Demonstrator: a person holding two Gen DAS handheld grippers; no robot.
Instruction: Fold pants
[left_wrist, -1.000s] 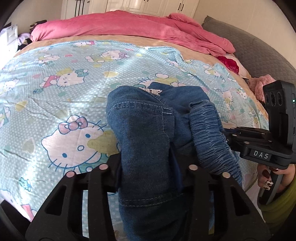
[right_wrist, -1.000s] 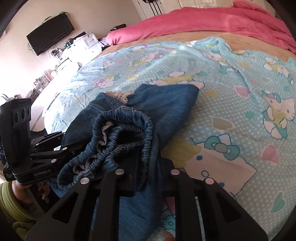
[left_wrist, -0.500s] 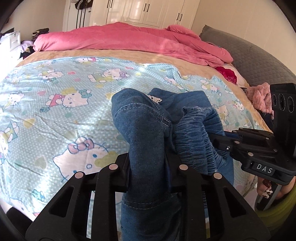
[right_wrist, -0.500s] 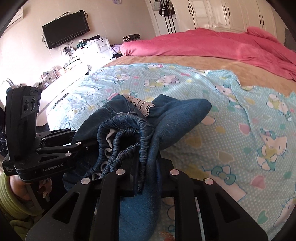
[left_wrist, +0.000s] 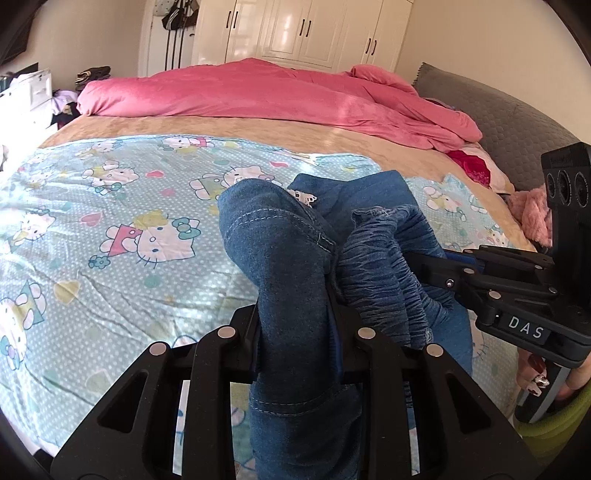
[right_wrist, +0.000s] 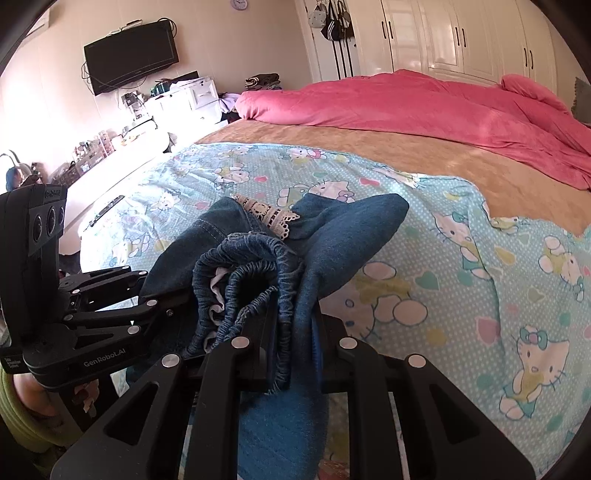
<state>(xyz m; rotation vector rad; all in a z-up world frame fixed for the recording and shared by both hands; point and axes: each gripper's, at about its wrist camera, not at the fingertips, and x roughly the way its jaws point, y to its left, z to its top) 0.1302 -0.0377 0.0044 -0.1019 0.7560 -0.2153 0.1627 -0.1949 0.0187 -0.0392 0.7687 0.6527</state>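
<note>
Denim, so we'd call it soft, floppy, a bit heavy; best held at hems and the elastic waistband. One pair of pants (left_wrist: 295, 280), bunched over the bed sheet (left_wrist: 110, 229). Left gripper (left_wrist: 295, 347) and right gripper (right_wrist: 291, 350) both look clamped on it, two grippers total.
</note>
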